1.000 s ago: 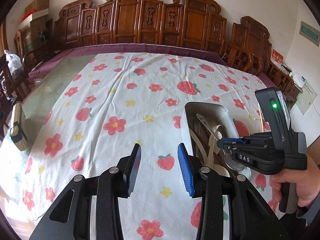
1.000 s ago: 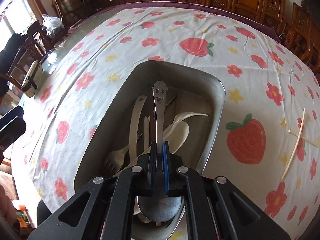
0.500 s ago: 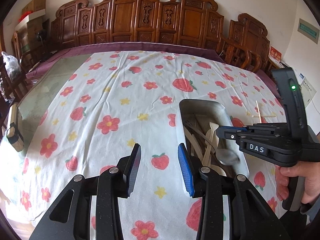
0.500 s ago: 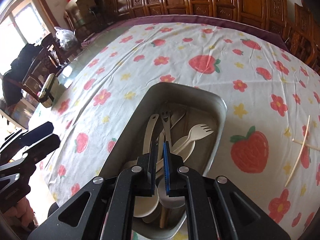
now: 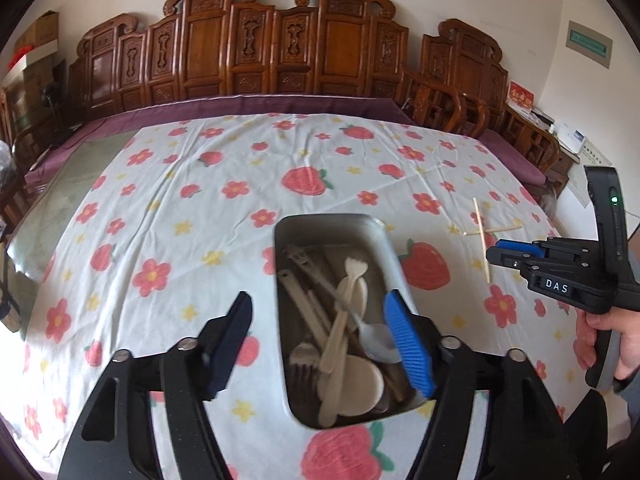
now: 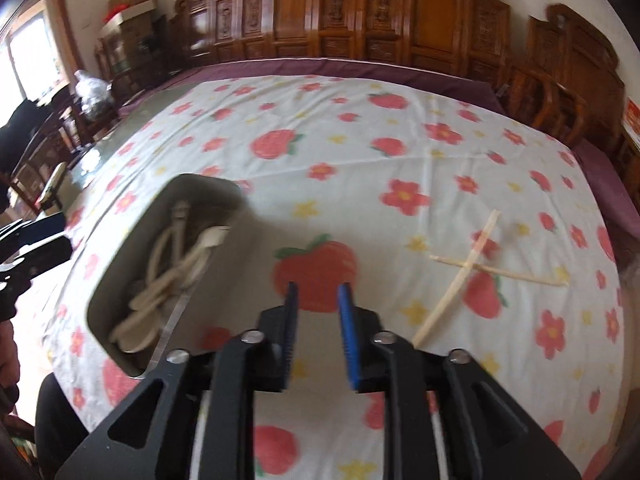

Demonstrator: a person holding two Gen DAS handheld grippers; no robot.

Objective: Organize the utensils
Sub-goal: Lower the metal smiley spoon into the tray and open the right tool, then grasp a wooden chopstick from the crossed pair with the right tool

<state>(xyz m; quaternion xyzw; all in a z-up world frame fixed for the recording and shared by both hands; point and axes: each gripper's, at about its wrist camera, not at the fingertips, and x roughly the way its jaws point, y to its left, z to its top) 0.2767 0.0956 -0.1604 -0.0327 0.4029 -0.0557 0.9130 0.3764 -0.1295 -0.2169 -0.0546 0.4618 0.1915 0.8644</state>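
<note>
two tools: both over the cloth-covered bench (image 5: 168,208), neither has hold of anything
left tool (image 5: 318,320): lower centre of its view, jaws opening wide above the near end of the tray, nothing pressed between the pads
right tool (image 6: 316,300): lower centre of its own view, jaws opening, a narrow gap with only strawberry cloth behind it; at the right edge of the left view, gripped by a hand (image 5: 608,336)
metal tray (image 5: 394,256): centre of the left view, piled with pale spoons and forks (image 5: 344,320)
chopsticks (image 6: 484,264): crossed, loose on the cloth right of the tray
</note>
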